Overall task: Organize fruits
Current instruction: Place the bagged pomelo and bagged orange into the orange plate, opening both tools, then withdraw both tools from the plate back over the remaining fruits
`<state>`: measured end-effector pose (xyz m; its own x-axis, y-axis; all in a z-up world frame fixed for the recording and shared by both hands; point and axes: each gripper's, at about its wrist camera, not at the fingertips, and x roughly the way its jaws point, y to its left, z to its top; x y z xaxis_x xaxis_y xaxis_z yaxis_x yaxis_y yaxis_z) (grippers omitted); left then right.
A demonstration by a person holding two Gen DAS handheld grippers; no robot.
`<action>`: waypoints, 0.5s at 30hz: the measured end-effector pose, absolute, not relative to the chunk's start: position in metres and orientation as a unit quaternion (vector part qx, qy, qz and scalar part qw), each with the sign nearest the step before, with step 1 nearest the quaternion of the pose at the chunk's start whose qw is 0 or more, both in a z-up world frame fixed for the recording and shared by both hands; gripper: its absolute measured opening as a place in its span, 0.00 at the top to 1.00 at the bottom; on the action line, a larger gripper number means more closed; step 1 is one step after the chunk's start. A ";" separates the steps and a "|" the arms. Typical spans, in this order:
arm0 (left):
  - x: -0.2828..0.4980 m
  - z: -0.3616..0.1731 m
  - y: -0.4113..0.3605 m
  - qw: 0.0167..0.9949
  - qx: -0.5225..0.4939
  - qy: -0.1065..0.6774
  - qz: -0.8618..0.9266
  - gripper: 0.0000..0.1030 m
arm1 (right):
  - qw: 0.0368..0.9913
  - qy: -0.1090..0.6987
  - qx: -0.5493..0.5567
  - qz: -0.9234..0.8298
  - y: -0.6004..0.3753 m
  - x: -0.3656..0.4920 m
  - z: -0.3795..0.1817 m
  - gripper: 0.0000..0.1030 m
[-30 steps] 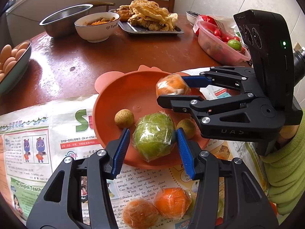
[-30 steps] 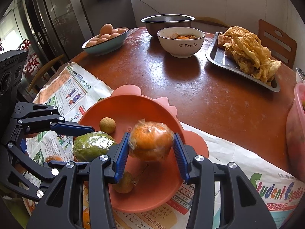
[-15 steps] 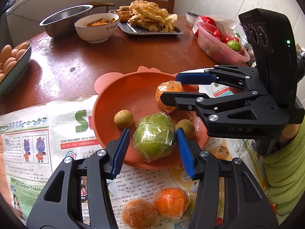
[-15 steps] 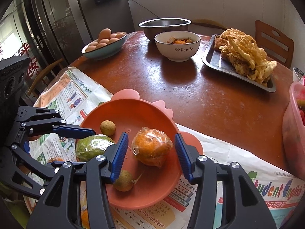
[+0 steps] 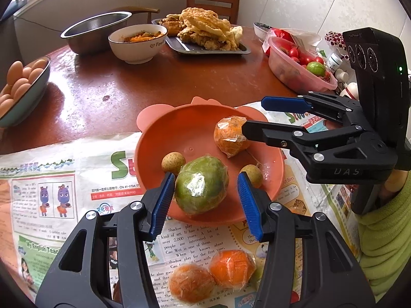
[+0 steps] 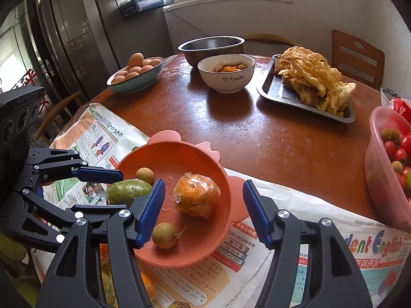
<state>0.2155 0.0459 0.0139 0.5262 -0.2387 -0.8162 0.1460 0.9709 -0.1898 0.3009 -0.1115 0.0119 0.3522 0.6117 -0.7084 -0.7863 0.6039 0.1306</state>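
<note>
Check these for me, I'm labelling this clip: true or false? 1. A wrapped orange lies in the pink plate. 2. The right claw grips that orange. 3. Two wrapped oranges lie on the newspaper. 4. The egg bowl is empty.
1. True: the wrapped orange lies in the pink plate.
2. False: the right claw stands open around it, pads clear.
3. True: two wrapped oranges lie on the newspaper.
4. False: the egg bowl holds eggs.

Glossy film wraps the orange (image 6: 196,195) in a matt plastic plate (image 6: 226,187).
</note>
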 end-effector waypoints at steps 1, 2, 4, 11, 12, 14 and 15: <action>0.215 0.015 0.046 0.873 -0.049 0.473 -0.110 0.59 | 0.815 0.373 -0.117 0.428 -0.112 0.300 0.013 0.37; 0.214 0.016 0.047 0.873 -0.049 0.472 -0.110 0.59 | 0.816 0.372 -0.117 0.427 -0.112 0.299 0.013 0.37; 0.213 0.017 0.047 0.874 -0.050 0.471 -0.109 0.59 | 0.816 0.371 -0.115 0.428 -0.114 0.298 0.014 0.36; 0.207 0.023 0.049 0.877 -0.049 0.466 -0.105 0.55 | 0.823 0.365 -0.111 0.422 -0.119 0.291 0.020 0.30; 0.206 0.024 0.049 0.878 -0.048 0.465 -0.104 0.53 | 0.823 0.364 -0.110 0.422 -0.120 0.291 0.021 0.30; 0.205 0.025 0.049 0.879 -0.048 0.464 -0.102 0.51 | 0.825 0.361 -0.109 0.421 -0.122 0.289 0.023 0.29; 0.204 0.026 0.049 0.879 -0.048 0.464 -0.101 0.50 | 0.826 0.360 -0.109 0.420 -0.122 0.288 0.024 0.29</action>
<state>0.2043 0.0493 0.0258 0.5492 -0.2221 -0.8056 0.1331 0.9750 -0.1781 0.2879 -0.1225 0.0244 0.3878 0.6163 -0.6854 -0.7728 0.6227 0.1227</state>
